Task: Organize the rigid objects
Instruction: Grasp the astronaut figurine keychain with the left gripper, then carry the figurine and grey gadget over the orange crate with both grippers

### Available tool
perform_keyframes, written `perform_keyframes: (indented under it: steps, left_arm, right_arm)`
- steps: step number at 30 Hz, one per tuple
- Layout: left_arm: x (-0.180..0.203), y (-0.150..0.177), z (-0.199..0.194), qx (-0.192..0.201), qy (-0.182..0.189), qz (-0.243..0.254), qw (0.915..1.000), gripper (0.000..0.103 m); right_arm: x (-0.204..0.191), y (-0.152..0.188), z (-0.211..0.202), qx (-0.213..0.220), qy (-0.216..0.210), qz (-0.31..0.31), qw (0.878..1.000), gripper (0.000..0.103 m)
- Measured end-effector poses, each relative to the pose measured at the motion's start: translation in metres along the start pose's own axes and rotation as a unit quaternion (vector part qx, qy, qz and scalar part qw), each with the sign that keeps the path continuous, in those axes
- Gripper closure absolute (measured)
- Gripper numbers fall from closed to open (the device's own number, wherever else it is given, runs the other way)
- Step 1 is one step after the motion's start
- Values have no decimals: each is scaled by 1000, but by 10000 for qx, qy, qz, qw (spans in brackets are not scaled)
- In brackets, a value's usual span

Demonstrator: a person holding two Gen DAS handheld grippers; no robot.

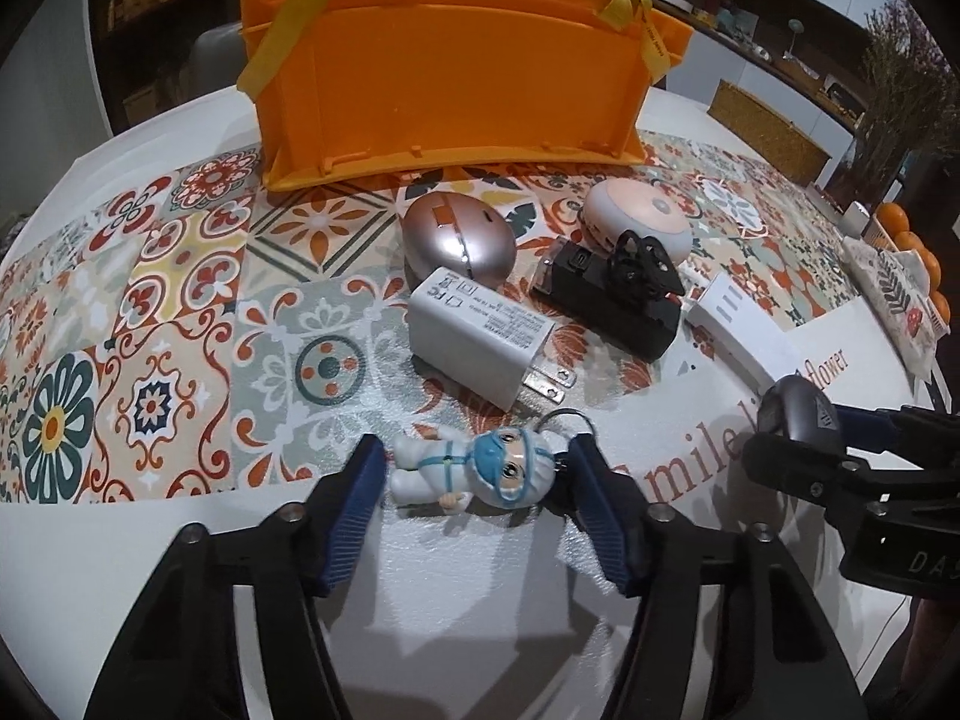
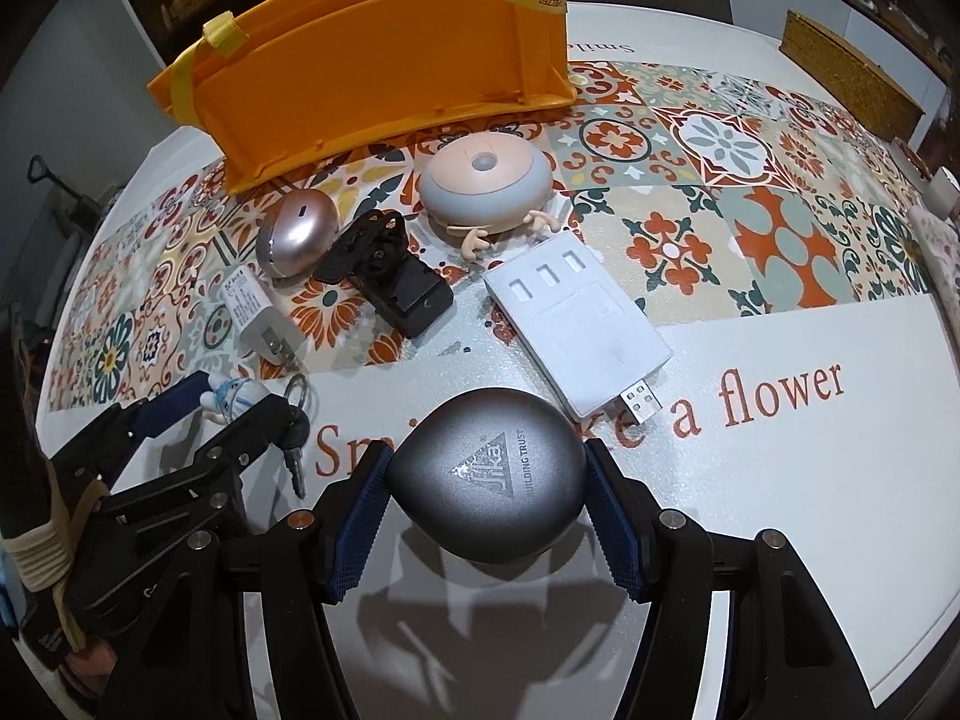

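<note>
The right tool point(image 2: 486, 474) clamps a smooth grey pebble-shaped case point(image 2: 486, 468) above the worktop point(image 2: 780, 480). The left tool point(image 1: 474, 462) stands wide around a doll keychain point(image 1: 474, 468) lying flat, pads not touching. The orange basket point(image 1: 444, 78) stands behind the clutter. Risk: the rounded case may squirt from the pads; the keychain's ring point(image 1: 567, 417) and keys may snag the white charger point(image 1: 480, 342).

tablecloth point(image 2: 750, 240) patterned (tile print) | oranges point(image 1: 912, 246) far edge | woven box point(image 2: 852, 81)
</note>
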State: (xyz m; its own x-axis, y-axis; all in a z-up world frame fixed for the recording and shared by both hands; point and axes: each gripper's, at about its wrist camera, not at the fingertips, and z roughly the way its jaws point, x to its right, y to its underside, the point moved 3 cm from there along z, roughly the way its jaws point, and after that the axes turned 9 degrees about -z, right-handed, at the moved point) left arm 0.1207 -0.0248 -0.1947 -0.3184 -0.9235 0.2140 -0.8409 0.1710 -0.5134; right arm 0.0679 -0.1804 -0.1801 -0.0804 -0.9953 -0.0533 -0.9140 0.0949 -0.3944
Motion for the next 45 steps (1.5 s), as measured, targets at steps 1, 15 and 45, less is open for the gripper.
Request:
perform_keyframes:
  steps: [1, 15, 45]
  left_arm:
    - [0, 0, 0, -3, 24, -5, 10000, 46]
    - [6, -5, -29, 160, -40, -71, 9998, 49]
    - [11, -49, -126, 611, 12, -593, 9964, 49]
  right_arm:
    - [0, 0, 0, 2, 3, 0, 10000, 40]
    - [0, 2, -7, 87, -105, 65, 9999, 40]
    - [-16, -35, -92, 778, -493, -156, 9956, 40]
